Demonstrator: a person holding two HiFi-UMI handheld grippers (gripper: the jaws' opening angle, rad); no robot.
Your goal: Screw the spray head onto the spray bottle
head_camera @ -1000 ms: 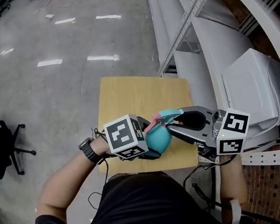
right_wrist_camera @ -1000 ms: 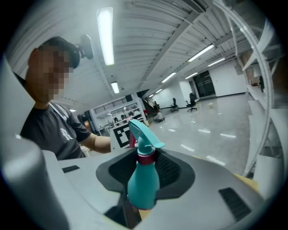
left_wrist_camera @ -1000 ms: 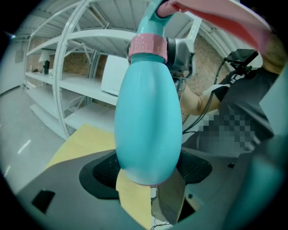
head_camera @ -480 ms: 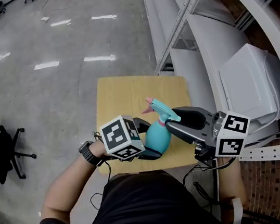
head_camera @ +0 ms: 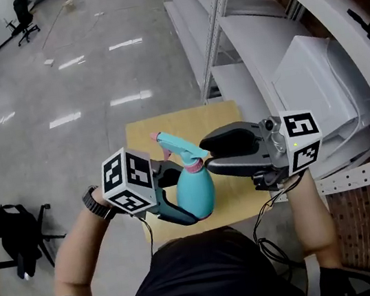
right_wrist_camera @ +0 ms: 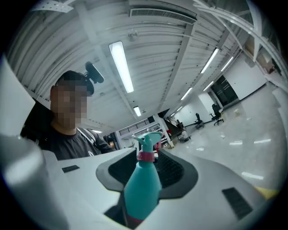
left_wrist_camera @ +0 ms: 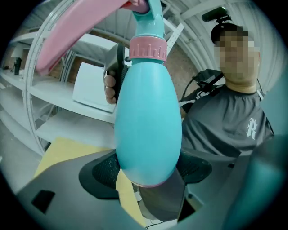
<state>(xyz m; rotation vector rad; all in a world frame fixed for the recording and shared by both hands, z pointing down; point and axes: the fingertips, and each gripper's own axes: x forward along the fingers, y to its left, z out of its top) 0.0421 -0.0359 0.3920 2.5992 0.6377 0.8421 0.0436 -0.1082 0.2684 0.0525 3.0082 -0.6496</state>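
Observation:
The teal spray bottle [head_camera: 196, 192] is held in the air over the table, its teal spray head [head_camera: 177, 149] sitting on the neck with a pink collar [head_camera: 193, 166]. My left gripper [head_camera: 187, 196] is shut on the bottle's lower body; in the left gripper view the bottle [left_wrist_camera: 148, 121] fills the gap between the pads. From the right, my right gripper [head_camera: 205, 156] closes on the spray head at the collar. The right gripper view shows the collar [right_wrist_camera: 146, 156] pinched between the pads, with the bottle's body reaching back toward the camera. The pink trigger [left_wrist_camera: 76, 31] points away from me.
A small yellow wooden table [head_camera: 167, 122] lies below the grippers. White metal shelving [head_camera: 257, 35] with a white box [head_camera: 314, 81] runs along the right. A black office chair [head_camera: 17, 233] stands on the grey floor at the left.
Both grippers have lifted the bottle up off the table toward me. The spray head has turned, so its nozzle now points up-left instead of right.

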